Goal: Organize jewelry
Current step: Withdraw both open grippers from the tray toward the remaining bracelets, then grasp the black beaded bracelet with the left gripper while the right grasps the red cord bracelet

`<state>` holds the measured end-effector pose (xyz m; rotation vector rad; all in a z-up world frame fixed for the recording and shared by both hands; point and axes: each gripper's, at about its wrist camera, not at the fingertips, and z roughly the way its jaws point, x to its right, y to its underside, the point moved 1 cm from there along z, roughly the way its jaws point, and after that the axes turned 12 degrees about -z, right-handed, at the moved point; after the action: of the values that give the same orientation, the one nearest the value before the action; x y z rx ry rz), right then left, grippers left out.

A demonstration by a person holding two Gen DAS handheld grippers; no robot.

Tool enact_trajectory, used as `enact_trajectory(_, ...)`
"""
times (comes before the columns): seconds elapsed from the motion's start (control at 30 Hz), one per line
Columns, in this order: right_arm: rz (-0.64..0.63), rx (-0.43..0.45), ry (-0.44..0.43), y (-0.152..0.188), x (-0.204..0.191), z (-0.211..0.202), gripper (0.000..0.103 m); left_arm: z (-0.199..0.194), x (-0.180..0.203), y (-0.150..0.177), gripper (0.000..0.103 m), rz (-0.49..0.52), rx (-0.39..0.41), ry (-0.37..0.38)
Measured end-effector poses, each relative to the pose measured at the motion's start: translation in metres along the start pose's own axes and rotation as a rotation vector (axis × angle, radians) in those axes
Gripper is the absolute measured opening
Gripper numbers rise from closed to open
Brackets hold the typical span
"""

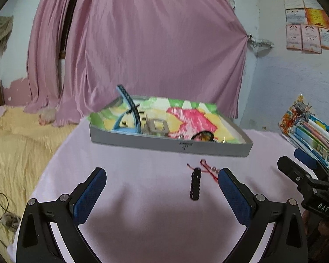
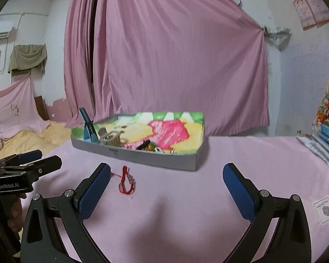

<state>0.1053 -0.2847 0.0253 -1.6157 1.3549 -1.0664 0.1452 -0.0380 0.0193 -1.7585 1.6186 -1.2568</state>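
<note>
Grey tray on the desk: colourful liner, blue watch strap leaning at its left end, small jewelry pieces along the front wall. Red string bracelet and black beaded bracelet lie on the pink cloth in front of the tray. Left hand-held gripper and right hand-held gripper both spread apart, holding nothing. Pink curtain behind, books at right.

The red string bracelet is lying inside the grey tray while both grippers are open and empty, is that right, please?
Not quite: the red string bracelet lies on the pink cloth in front of the grey tray, not inside it, as the right wrist view shows. The left gripper and right gripper are indeed open and empty.
</note>
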Motion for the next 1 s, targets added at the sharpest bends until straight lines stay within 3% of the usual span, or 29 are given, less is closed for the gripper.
enact_trajectory(0.1,0.002,-0.065,-0.041,0.001,0.001,0.011,0.101,0.012,-0.003,0.001,0.102,-0.019,-0.092,-0.006)
enact_trajectory(0.23,0.001,-0.136,-0.093,0.004,0.002,0.022,0.101,0.023,-0.005,0.005,0.102,-0.026,-0.158,-0.019)
enact_trajectory(0.5,-0.051,-0.328,-0.155,0.012,0.008,0.051,0.101,0.036,0.002,0.004,0.102,0.026,-0.235,-0.017)
enact_trajectory(0.8,-0.115,-0.431,-0.211,0.015,-0.001,0.068,0.101,0.052,0.012,0.002,0.102,0.070,-0.293,0.003)
enact_trajectory(1.0,-0.141,-0.449,-0.220,0.013,-0.004,0.076,0.101,0.060,0.020,0.005,0.079,0.124,-0.326,0.001)
